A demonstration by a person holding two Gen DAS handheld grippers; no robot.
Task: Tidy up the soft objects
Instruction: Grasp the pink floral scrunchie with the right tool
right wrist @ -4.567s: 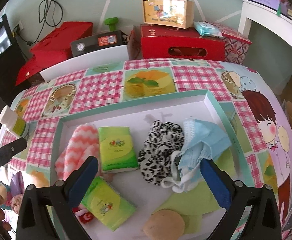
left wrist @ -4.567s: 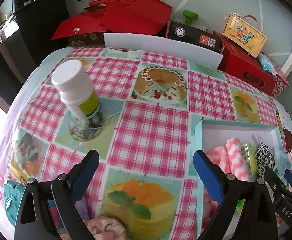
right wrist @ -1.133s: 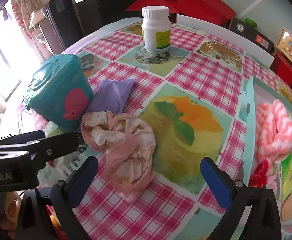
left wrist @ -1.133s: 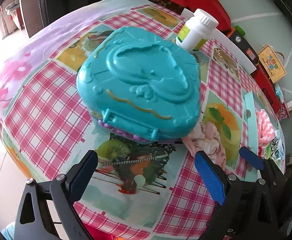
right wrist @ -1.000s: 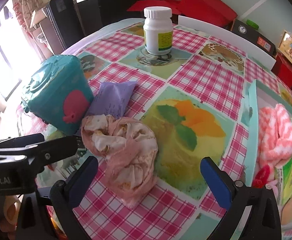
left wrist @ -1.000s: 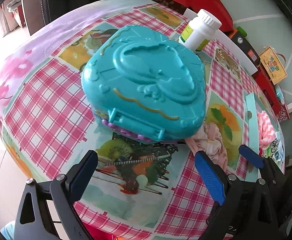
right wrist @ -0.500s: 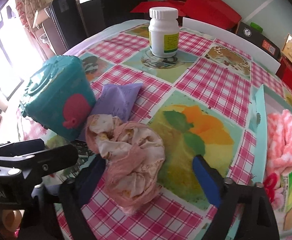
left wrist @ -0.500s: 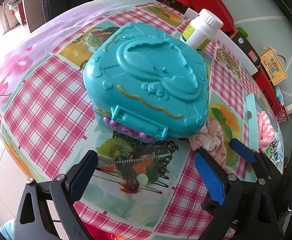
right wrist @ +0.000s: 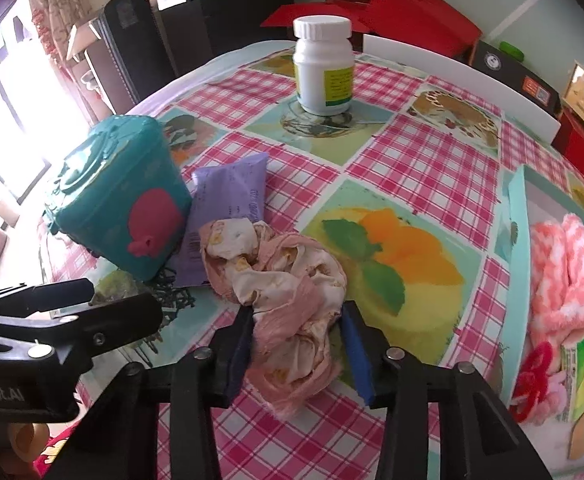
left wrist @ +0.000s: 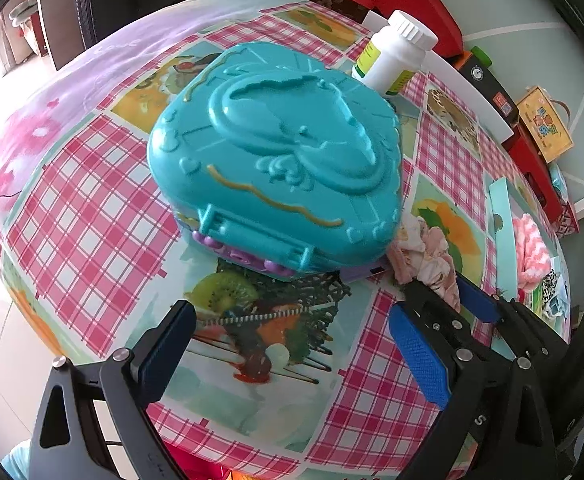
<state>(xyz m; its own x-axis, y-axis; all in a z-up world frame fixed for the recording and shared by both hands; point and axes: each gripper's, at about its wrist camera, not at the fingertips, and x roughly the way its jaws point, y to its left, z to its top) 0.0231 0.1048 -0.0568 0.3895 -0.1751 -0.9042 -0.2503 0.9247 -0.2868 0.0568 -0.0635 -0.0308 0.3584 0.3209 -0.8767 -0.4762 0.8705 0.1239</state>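
A crumpled pink cloth (right wrist: 284,292) lies on the checked tablecloth (right wrist: 423,168), also seen from the left wrist view (left wrist: 423,244). My right gripper (right wrist: 299,344) straddles the cloth's near end; its jaws are closing and both blue pads touch the fabric. From the left wrist view the right gripper (left wrist: 443,296) sits at the right, around the cloth. My left gripper (left wrist: 292,352) hangs open over the table with nothing between its fingers, just before a teal heart-shaped case (left wrist: 276,160).
A purple packet (right wrist: 228,204) lies partly under the teal case (right wrist: 120,200). A white bottle (right wrist: 323,68) stands behind. At the right a teal tray (right wrist: 515,216) holds a pink-and-white knit (right wrist: 563,268), a green tissue pack (right wrist: 583,372) and other soft things. The table edge runs close at the left.
The right gripper's jaws have come together from wide apart onto the pink cloth. The left gripper has stayed open in place beside the teal case.
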